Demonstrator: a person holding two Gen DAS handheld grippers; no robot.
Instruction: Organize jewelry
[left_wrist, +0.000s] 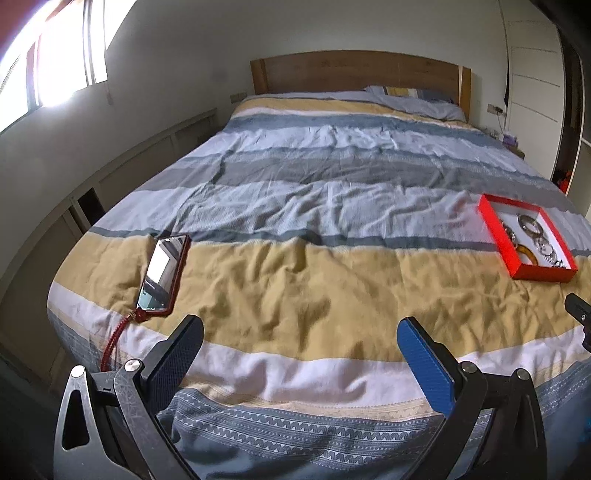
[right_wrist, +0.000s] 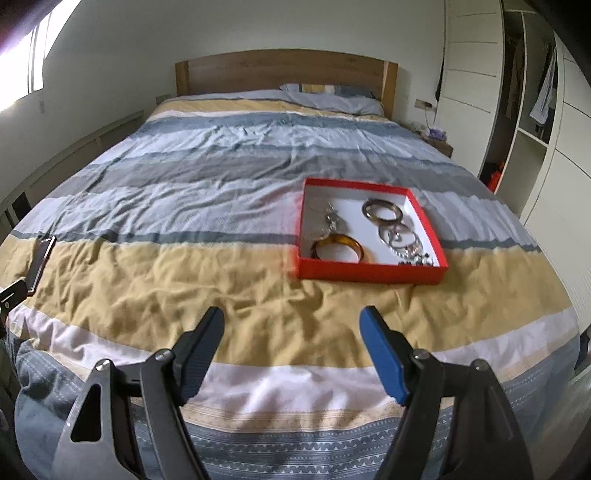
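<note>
A shallow red box (right_wrist: 369, 275) with a white floor lies on the striped bedspread. In it are an amber bangle (right_wrist: 338, 244), a pair of brown and silver bangles (right_wrist: 383, 211), silver rings (right_wrist: 400, 236) and a tangle of chain (right_wrist: 332, 218). The same red box (left_wrist: 495, 236) shows at the right edge of the left wrist view. My right gripper (right_wrist: 293, 321) hovers over the yellow stripe, short of the box, open and empty. Far to the left of the box, my left gripper (left_wrist: 301, 330) is also open with nothing between its fingers.
A phone in a red case (left_wrist: 164, 273) with a red cord lies on the bed at the left. The bed (right_wrist: 207, 170) has a wooden headboard (right_wrist: 284, 70) and a pillow. Low cabinets run along the left wall; a wardrobe (right_wrist: 480, 92) stands at the right.
</note>
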